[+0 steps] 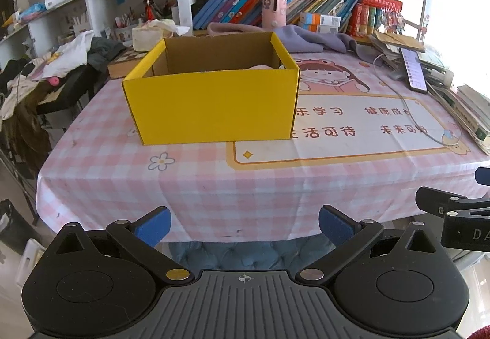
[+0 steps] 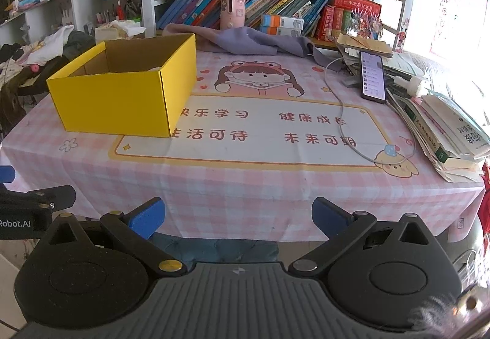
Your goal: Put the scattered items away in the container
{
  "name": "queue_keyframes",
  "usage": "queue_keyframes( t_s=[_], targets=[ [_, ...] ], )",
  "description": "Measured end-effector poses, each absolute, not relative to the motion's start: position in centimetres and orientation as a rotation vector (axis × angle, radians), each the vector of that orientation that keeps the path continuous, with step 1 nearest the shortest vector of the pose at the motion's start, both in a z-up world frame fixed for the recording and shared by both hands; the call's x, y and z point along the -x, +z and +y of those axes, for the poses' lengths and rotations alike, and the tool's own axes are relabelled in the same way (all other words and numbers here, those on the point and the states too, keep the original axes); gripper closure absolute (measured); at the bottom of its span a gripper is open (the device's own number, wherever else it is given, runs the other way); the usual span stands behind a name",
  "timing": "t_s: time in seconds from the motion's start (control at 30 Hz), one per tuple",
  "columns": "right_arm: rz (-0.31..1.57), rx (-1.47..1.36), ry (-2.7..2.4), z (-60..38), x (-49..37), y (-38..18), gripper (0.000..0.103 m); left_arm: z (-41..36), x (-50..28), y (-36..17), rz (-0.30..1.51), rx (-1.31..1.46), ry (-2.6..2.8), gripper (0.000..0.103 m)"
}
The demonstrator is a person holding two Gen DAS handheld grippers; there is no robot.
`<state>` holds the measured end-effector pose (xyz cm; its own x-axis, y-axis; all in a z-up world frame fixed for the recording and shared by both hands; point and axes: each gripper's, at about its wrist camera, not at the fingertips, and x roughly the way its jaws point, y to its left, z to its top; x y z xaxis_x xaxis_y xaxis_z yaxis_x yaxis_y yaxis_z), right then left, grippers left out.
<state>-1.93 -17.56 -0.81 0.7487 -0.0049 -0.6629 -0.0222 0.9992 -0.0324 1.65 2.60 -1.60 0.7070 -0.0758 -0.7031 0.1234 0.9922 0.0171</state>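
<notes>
both grippers sit low in frame at the table's near edge: left gripper (image 1: 244, 227) fingers spread wide, nothing between; right gripper (image 2: 237, 218) likewise wide and empty. pink checked tablecloth (image 2: 245, 183) fills the middle. yellow box (image 1: 211, 103) stands open upper centre, something pale pink (image 1: 260, 66) just showing inside. phone (image 2: 372, 77) leans lit at right.

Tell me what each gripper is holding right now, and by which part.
Nothing is held. The left gripper and the right gripper are both open and empty, short of the table edge, apart from the yellow box.
</notes>
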Motion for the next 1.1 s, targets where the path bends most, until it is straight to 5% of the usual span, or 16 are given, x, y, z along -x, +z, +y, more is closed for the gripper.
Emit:
queue_keyframes(
  t_s=[1.1],
  targets=[
    [0.732,0.033,0.016,-17.49,2.51,-0.92,0.000,2.00,-1.08,-1.73,0.798,-0.067,-0.124,0.000]
  ],
)
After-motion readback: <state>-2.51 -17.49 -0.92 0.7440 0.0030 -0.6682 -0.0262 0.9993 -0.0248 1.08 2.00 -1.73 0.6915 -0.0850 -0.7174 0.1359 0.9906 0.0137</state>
